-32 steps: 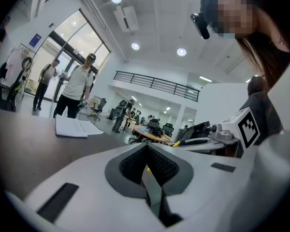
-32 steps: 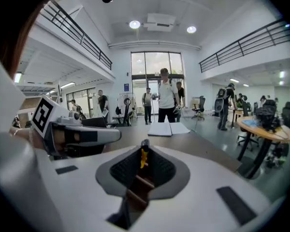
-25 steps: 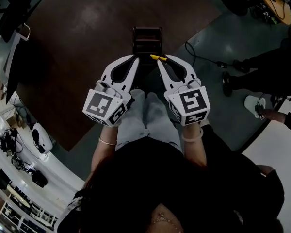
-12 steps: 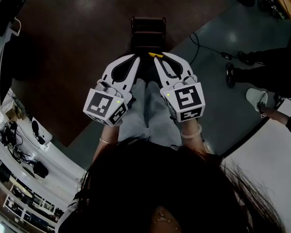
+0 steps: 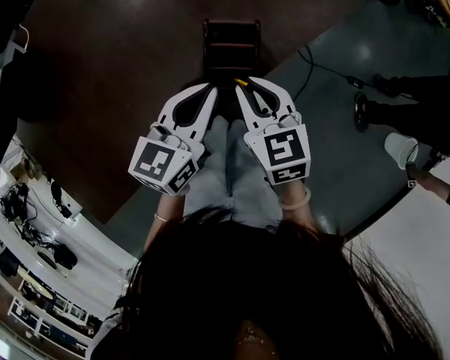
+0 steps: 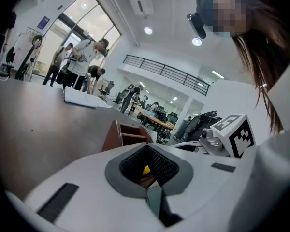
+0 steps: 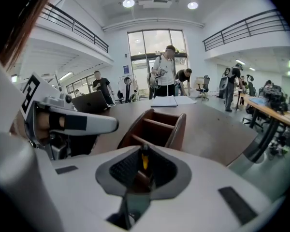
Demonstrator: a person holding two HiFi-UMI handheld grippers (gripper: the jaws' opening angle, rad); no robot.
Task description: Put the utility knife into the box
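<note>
The utility knife [image 7: 144, 161] is pinched between the jaws of the right gripper [image 5: 246, 85]. Its yellow body stands upright in the pad opening, with a dark end pointing toward the box [image 7: 177, 129]. In the head view the knife [image 5: 241, 82] projects from the jaw tips just short of the box's near wall; whether it already overlaps that wall cannot be told.

The box [image 5: 232, 22] is a wooden organiser with open compartments. It stands on the dark brown table [image 5: 120, 66], directly ahead of both grippers.

The left gripper [image 5: 208, 90] has its jaws pressed together on nothing. It hangs beside the right gripper, and their tips are near but apart.

Over the last second the right gripper has drawn in toward the left gripper and the box, and the knife tip now lies closer to the box's centre line. This indicates that the approach is nearly complete; lowering into a compartment and release probably remain.
</note>
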